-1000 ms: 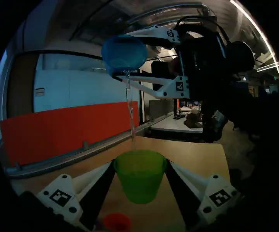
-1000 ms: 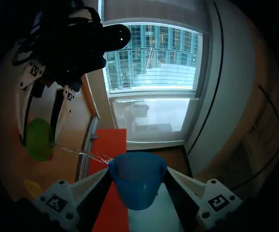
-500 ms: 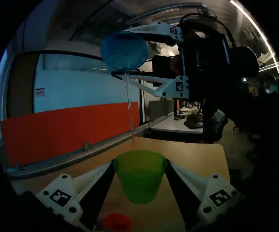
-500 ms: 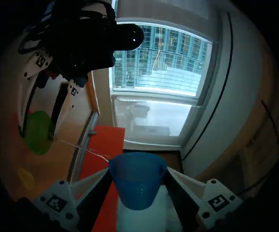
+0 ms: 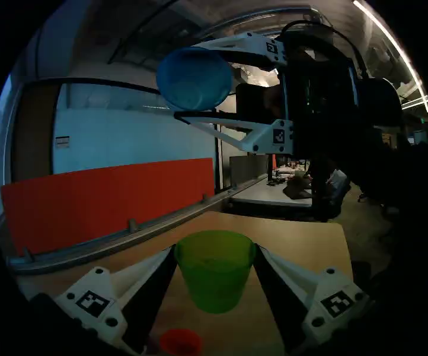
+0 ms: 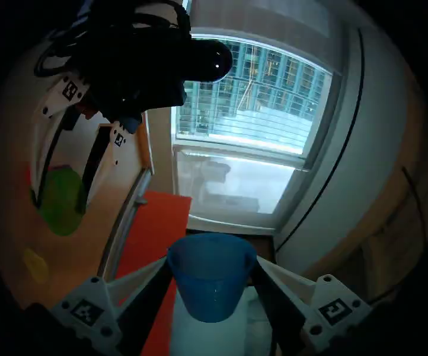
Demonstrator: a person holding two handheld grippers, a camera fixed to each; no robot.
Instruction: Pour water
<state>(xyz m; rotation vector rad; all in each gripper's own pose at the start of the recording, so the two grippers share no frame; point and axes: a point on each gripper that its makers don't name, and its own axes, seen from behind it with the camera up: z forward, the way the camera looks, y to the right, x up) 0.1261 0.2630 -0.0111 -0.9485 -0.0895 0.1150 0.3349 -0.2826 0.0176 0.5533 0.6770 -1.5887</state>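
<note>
Left fingers (image 5: 138,279) pinch green cup (image 5: 215,274); right fingers (image 6: 290,282), blue cup (image 6: 211,280); wood table (image 5: 300,238), maybe partition (image 5: 95,202).

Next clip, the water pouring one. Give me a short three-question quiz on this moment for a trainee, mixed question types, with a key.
1. True or false: the left gripper is shut on the blue cup.
2. In the left gripper view, the blue cup is: A) above the green cup, tipped with its mouth toward the camera; B) standing on the table beside it; C) nested inside it.
3. What colour is the small round thing on the table, nearest the camera, below the green cup?
Key: 1 false: it is shut on the green cup, and the right gripper holds the blue cup. 2 A. 3 red.
</note>
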